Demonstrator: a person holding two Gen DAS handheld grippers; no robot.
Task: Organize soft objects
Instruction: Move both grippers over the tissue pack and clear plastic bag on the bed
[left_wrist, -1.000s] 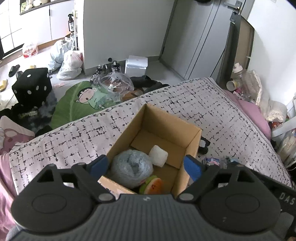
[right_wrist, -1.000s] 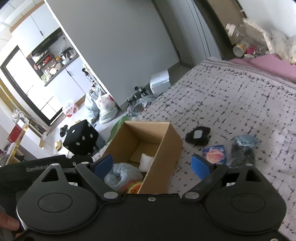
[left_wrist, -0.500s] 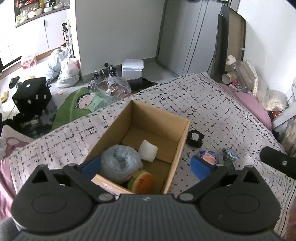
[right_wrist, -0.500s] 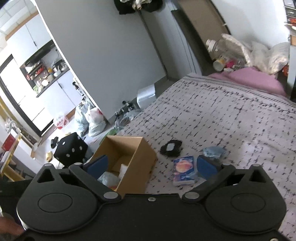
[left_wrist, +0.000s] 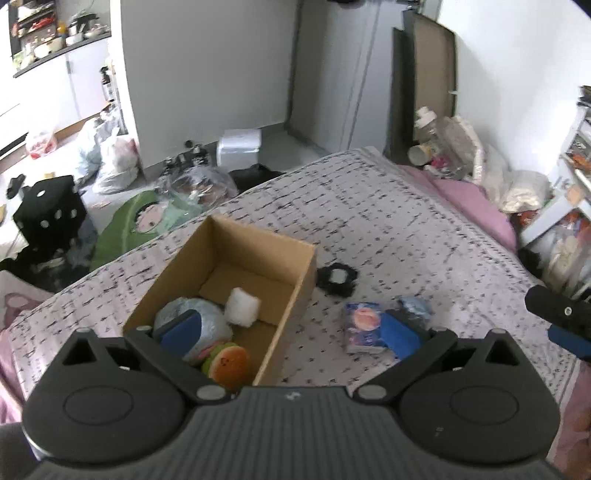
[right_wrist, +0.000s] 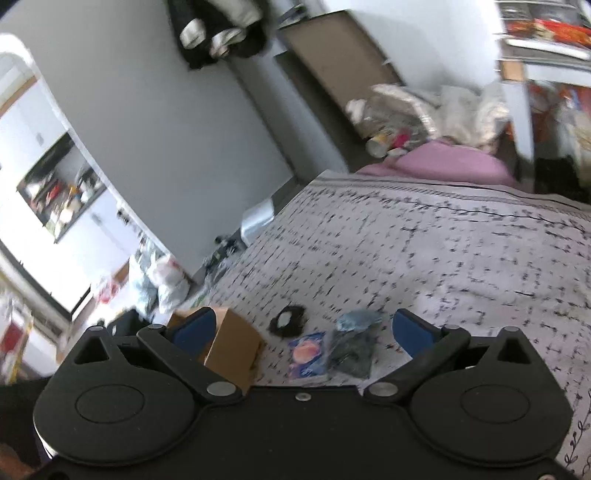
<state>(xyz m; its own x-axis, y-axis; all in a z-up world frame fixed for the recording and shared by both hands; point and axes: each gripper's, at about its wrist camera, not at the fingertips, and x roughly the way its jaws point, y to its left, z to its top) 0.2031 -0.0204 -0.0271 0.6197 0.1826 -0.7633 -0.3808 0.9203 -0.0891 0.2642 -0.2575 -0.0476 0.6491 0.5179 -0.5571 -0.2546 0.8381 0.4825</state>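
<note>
An open cardboard box (left_wrist: 258, 245) stands on the patterned bedspread (left_wrist: 388, 229). Inside it lie a blue-grey soft ball (left_wrist: 210, 314), a white sponge cube (left_wrist: 242, 306) and a small burger plush (left_wrist: 229, 363). To the box's right lie a black scrunchie (left_wrist: 337, 280), a blue tissue pack (left_wrist: 364, 325) and a dark bagged item (left_wrist: 415, 306). My left gripper (left_wrist: 291, 328) is open and empty above the box's near right wall. My right gripper (right_wrist: 301, 326) is open and empty above the tissue pack (right_wrist: 306, 354), the dark bag (right_wrist: 352, 349) and the scrunchie (right_wrist: 288, 321); the box (right_wrist: 232, 350) is at its left.
A pink pillow (left_wrist: 476, 199) and clutter lie at the bed's far right. The floor beyond the bed holds a green cartoon cushion (left_wrist: 144, 218), a black dice cushion (left_wrist: 51, 210) and plastic bags (left_wrist: 114, 162). The right gripper's tip (left_wrist: 557, 314) shows at the left view's right edge.
Both grippers have pulled back and risen from the box. The left one shifted right, bringing the items beside the box into view. The right one swung right over those items.
</note>
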